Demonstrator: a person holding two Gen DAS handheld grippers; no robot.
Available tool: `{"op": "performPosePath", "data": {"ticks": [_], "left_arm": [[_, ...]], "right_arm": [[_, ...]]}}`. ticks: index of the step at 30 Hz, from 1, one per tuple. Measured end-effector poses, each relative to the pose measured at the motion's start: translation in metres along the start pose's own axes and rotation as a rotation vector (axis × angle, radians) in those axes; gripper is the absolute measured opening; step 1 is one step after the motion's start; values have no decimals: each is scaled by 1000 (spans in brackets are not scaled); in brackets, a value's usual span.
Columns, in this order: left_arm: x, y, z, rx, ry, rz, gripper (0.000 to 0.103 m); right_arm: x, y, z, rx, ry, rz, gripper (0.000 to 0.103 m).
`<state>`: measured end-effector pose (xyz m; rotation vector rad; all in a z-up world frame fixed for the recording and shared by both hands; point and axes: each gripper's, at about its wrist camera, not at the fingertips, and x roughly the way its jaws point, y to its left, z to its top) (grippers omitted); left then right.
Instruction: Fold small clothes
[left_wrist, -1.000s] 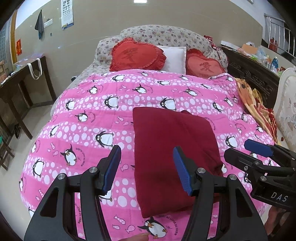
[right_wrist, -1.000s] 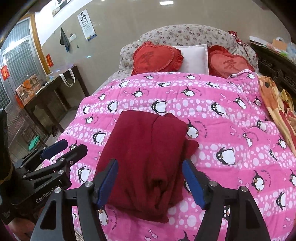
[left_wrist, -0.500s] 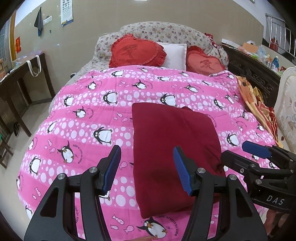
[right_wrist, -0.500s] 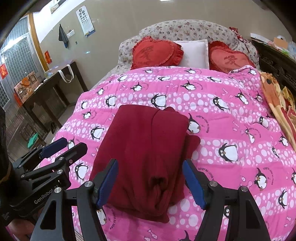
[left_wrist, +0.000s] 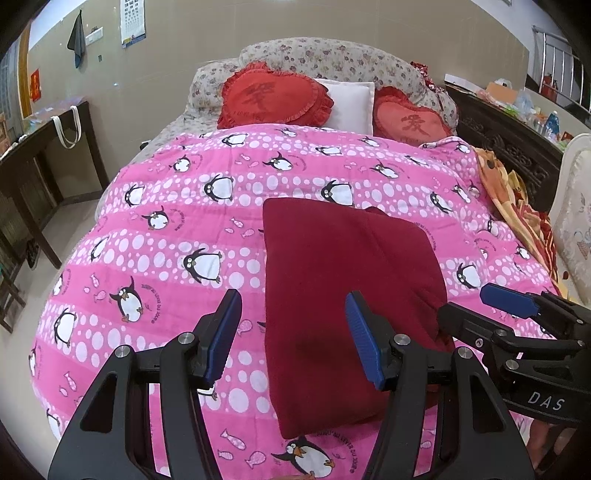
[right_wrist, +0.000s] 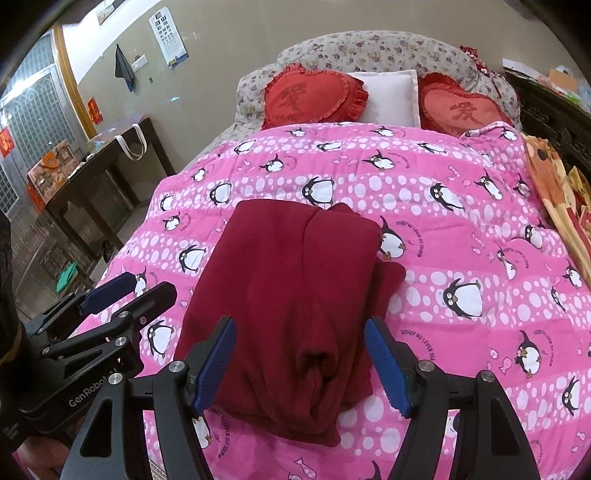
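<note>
On the bed, across a pink penguin-print quilt (left_wrist: 155, 236): a dark red garment (left_wrist: 332, 280), folded into a rough rectangle, lying flat near the foot end and slightly right of the middle. Seen from the right wrist, with a lengthwise fold ridge down its centre and a lower layer sticking out along its right edge (right_wrist: 388, 280).

Above the garment's near left edge, left tongs (left_wrist: 291, 332): blue pads apart, nothing between them but cloth and quilt below, gripping nothing. Over the garment's near end, right tongs (right_wrist: 299, 365): pads likewise spread, cloth visible in the gap, not pinched. Each pair also visible in the other's view, at the side, angled down toward the quilt, clear of the garment.

At the head of the bed: two red heart-shaped cushions (left_wrist: 273, 96) with a white pillow (left_wrist: 351, 101) between them, against a floral bolster (left_wrist: 332, 59). To the left, a dark wooden side surface (left_wrist: 40, 133) with a white bag hanging from it. Along the bed's right edge, an orange patterned blanket (left_wrist: 517, 206).
</note>
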<state>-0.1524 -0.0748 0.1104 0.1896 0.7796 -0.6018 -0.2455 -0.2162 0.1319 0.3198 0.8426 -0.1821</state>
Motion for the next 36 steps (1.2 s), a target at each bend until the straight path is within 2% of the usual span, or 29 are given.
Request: {"op": "performPosePath", "data": {"ticks": [19, 32, 36], "left_arm": [[14, 1, 0, -5, 29, -8, 59], [17, -1, -1, 8, 17, -10, 59], [25, 13, 3, -5, 25, -16, 59]], "right_arm": [[12, -4, 1, 14, 29, 12, 70], [16, -3, 0, 9, 44, 18, 70], [17, -15, 2, 26, 35, 42, 69]]}}
